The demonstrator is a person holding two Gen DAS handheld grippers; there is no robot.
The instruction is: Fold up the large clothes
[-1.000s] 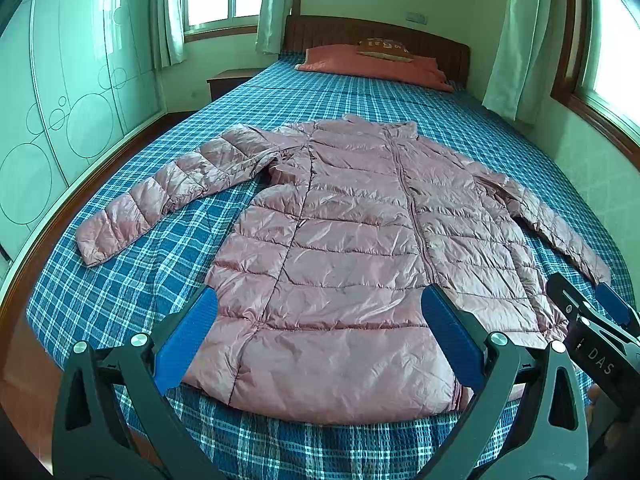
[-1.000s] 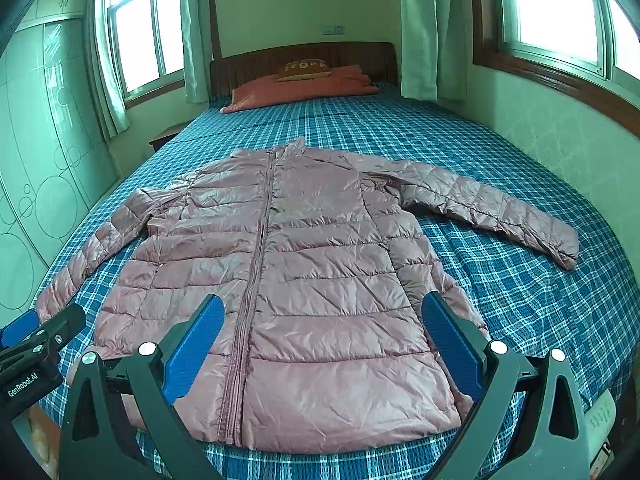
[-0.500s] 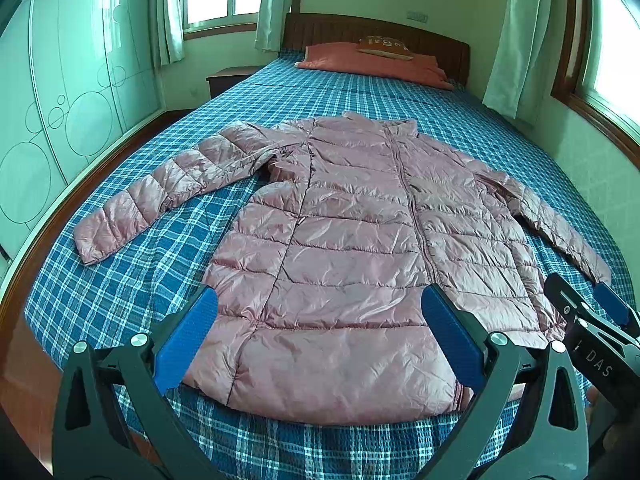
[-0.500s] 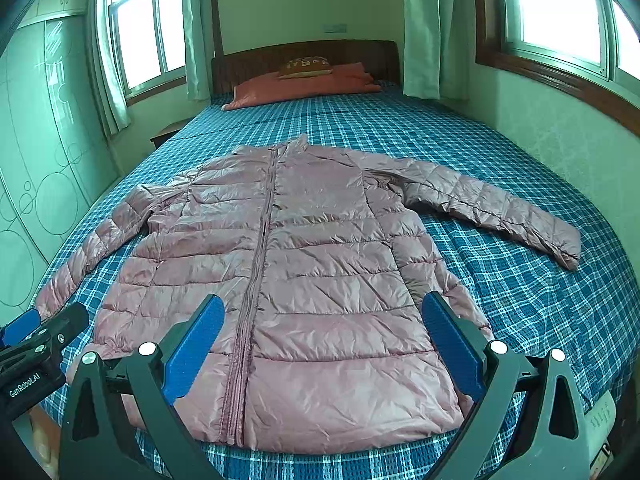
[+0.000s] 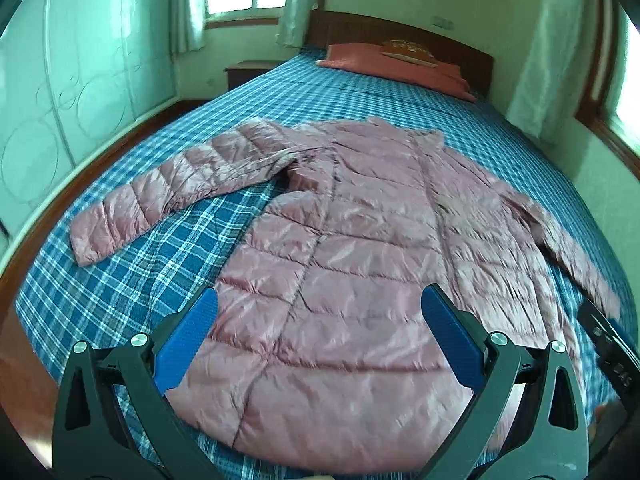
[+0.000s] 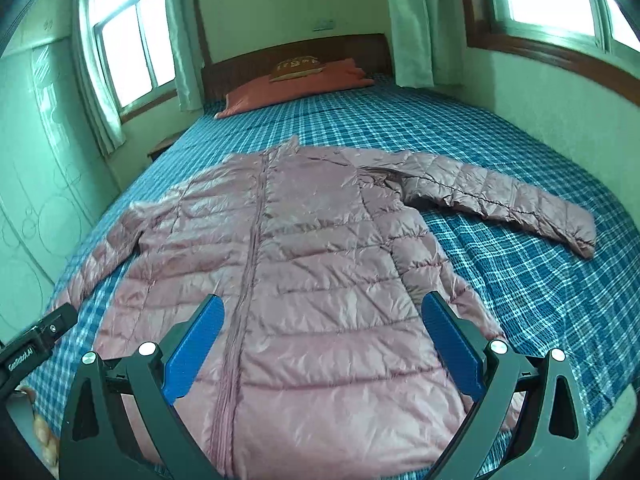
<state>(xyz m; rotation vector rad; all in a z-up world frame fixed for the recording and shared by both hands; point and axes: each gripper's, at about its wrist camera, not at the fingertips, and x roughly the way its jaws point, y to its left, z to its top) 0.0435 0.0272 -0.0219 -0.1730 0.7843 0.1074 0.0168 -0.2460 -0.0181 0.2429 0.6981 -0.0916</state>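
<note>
left gripper (image 5: 320, 332) above jacket (image 5: 360, 280) hem

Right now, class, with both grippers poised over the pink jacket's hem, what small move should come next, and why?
Probably lower the left gripper and right gripper to the hem: both are open and empty, and the jacket lies flat, unfolded, sleeves spread on the bed.
</note>
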